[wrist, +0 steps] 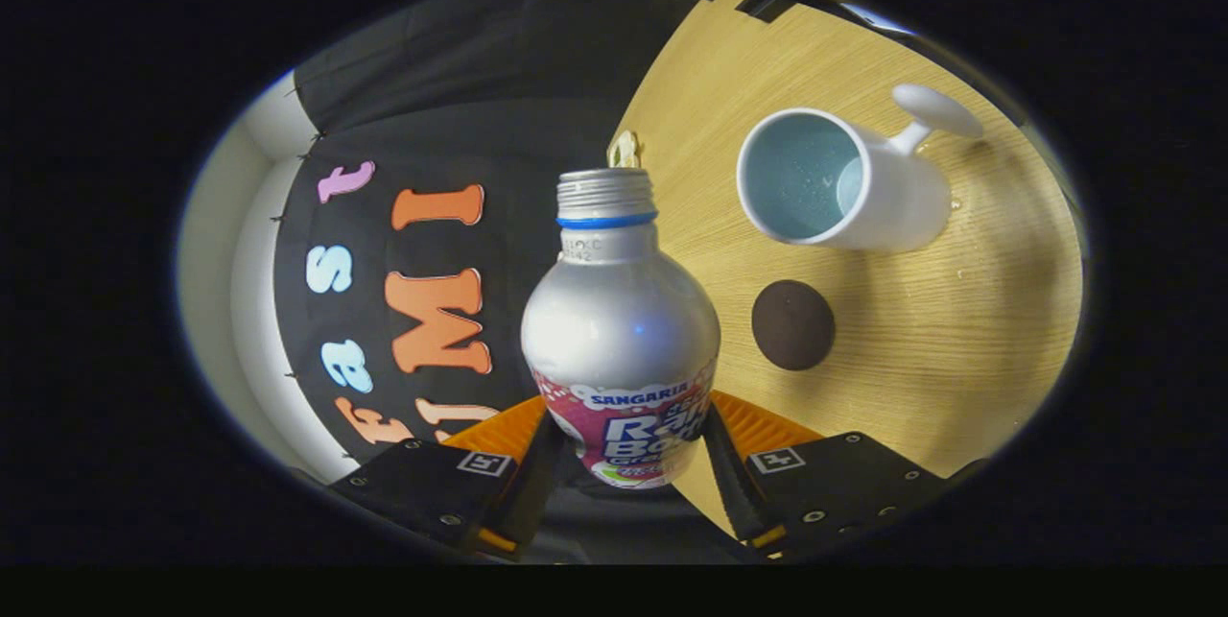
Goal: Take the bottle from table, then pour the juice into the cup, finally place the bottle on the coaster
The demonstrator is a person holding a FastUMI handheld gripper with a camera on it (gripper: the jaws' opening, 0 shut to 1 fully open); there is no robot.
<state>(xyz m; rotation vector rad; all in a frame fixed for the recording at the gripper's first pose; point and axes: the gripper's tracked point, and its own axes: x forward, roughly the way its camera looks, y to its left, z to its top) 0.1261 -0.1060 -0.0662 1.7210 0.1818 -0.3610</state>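
A silver aluminium bottle (620,329) with a pink label and an uncapped threaded neck sits between my fingers, and my gripper (624,449) is shut on its lower body. The whole view is rolled sideways, so the bottle is held tilted over the wooden table (921,348). Beyond the bottle's neck and to its side stands a white cup (844,183) with a pale blue inside and a handle; its mouth faces me. A dark round coaster (792,324) lies on the table between the cup and my fingers.
The booth's black cloth wall (499,108) hangs behind the bottle, meeting the table's far edge. A small shiny metal piece (624,150) shows at that edge just past the bottle's mouth. White wall (254,243) lies beyond the cloth.
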